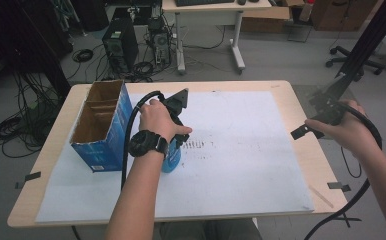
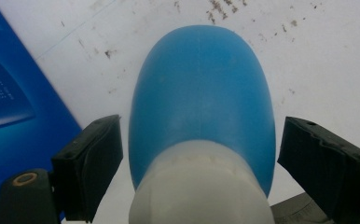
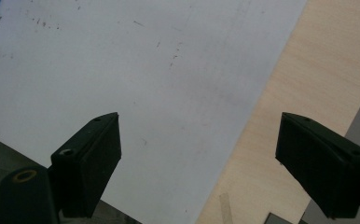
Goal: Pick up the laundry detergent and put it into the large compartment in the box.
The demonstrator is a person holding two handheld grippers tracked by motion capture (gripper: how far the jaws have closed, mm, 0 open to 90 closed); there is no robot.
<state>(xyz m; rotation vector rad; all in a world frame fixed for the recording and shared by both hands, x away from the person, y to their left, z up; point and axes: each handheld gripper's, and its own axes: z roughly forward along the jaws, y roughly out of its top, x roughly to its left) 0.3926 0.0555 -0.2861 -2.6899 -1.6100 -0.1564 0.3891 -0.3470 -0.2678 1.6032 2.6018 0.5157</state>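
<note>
Lab or workshop room: computer towers (image 1: 121,47), tangled floor cables (image 1: 16,130) and a desk (image 1: 208,20) are being seen behind a worktable (image 1: 286,92).

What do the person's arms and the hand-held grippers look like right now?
Both forearms are bare; a black watch sits on the left wrist. Each hand-held gripper, left and right, has two black blocky jaws and trails a thick black cable.

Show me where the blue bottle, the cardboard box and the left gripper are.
blue bottle (image 2: 201,88), left gripper view, its body.
cardboard box (image 1: 112,131), high view, blue side wall.
left gripper (image 2: 199,154), left gripper view, midway between fingertips.
</note>
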